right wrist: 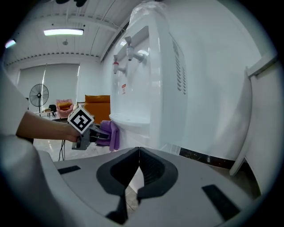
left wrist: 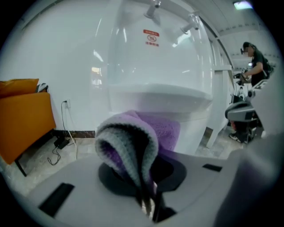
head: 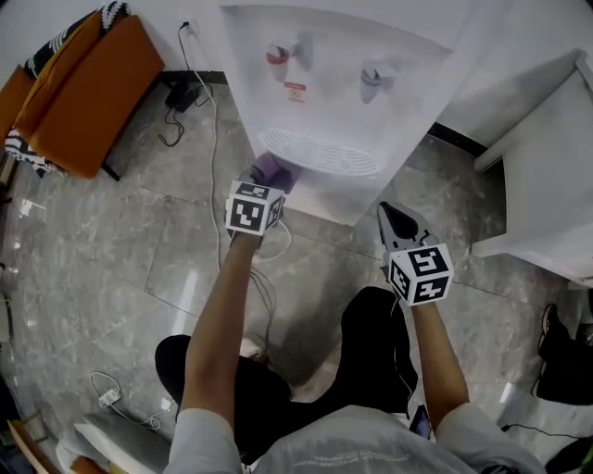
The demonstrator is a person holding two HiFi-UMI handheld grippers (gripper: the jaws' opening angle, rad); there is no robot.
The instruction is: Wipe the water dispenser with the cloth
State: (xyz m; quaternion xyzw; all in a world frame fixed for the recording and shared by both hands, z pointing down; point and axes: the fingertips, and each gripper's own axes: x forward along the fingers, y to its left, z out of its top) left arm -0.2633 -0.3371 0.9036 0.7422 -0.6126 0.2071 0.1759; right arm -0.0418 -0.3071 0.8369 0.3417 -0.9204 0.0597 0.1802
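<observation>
Marbled grey floor [head: 93, 278] filled the frame. Left of centre, the left gripper [head: 265, 183] clenched the purple cloth [head: 276, 169], whose folded length pointed up-frame against the water dispenser [head: 343, 56]. Right of centre, the right gripper [head: 390, 213] sat closed and empty. Hard rubbing might drag the cloth free.

**Grey-tiled room, white walls, one orange seat**

The floor [head: 93, 278] is glossy grey marble-patterned tile with thin joints. A white wall [head: 202, 42] with a dark skirting carries a socket [head: 185, 25]; a black adapter [head: 179, 94] lies on the tiles below it. An orange padded seat [head: 88, 88] on dark legs stands against that wall. White furniture [head: 547, 167] stands at the right. A ceiling strip light [right wrist: 63, 32] is lit, and a standing fan [right wrist: 39, 95] stands far off.
</observation>
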